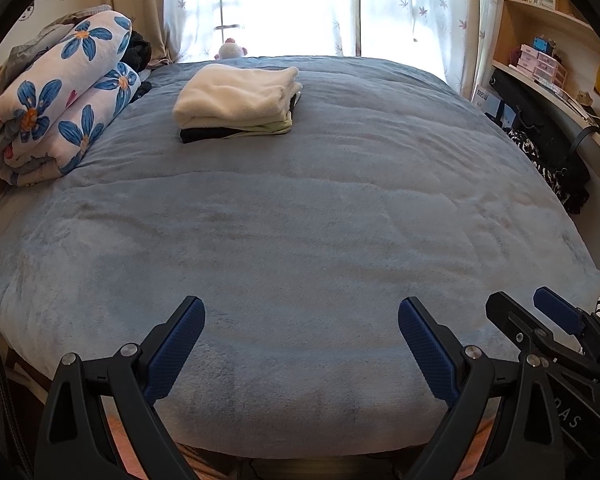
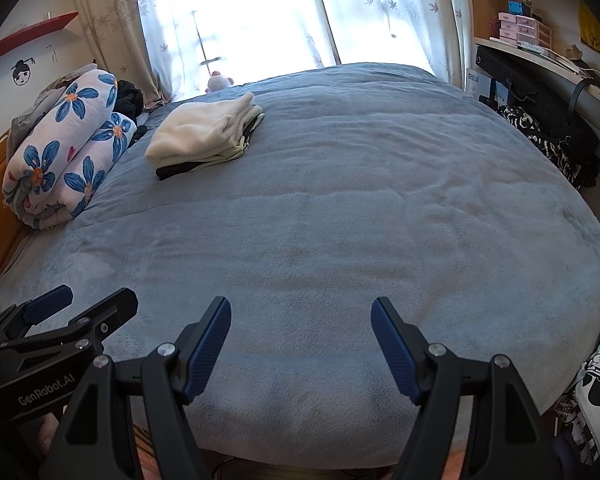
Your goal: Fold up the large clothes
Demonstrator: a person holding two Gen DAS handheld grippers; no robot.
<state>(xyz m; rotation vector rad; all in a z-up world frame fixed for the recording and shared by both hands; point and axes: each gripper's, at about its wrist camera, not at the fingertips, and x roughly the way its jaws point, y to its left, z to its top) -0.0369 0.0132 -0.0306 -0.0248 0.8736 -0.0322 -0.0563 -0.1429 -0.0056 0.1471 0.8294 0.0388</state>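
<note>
Folded stack: we saw it in the upper left of the frame on the blue bed cover, a cream fleece piece on top, a pale green layer and a black one beneath, edges roughly squared.
Step in hand: we judged that stack done; no unfolded garment lay on the bed, so we were between pieces.
Left gripper: at the bottom of the frame, jaws apart, nothing between them, over the near edge of the bed.
Right gripper: likewise parted and empty, just beside the left one.
Next move: we judged it called for fetching another large garment; a black-and-white printed cloth hung at the lower right edge and seemed a likely candidate.
Around: a rolled floral quilt lay left of the stack, a plush toy by the window.
In the way: nothing on the middle of the bed.
</note>
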